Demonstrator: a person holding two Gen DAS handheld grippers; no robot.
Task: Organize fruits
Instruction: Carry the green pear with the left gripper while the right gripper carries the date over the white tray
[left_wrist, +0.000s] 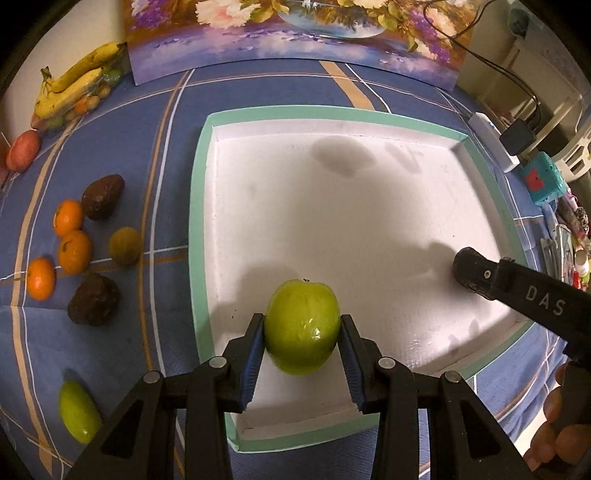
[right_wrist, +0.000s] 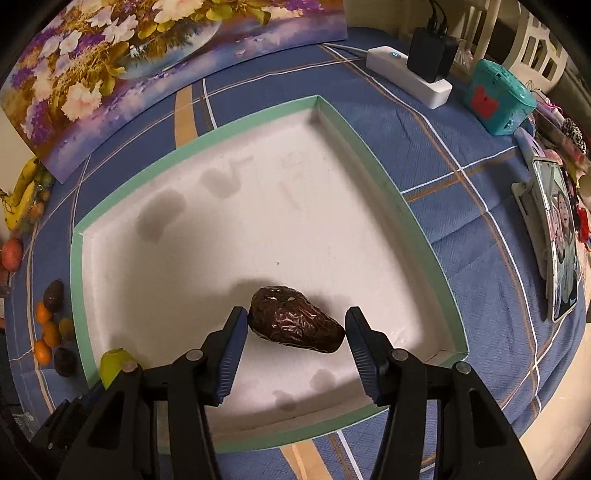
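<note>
- Green apple (left_wrist: 302, 326) sits pinched in the left claw (left_wrist: 302, 332), low over the near-left part of the white tray (left_wrist: 201, 206).
- Dark avocado (right_wrist: 295, 319) is pinched end to end in the right claw (right_wrist: 295, 325), over the tray's near-right part.
- Risk, as I judge it: both fruits are round and smooth-sided, so letting go above the floor could send them rolling against the teal rim or into each other.
- Tray holds no loose fruit; tangerines (left_wrist: 74, 251), two more avocados (left_wrist: 101, 197), a lime (left_wrist: 79, 411) and bananas (left_wrist: 70, 88) wait on the blue worktop (left_wrist: 155, 147) beside it.
</note>
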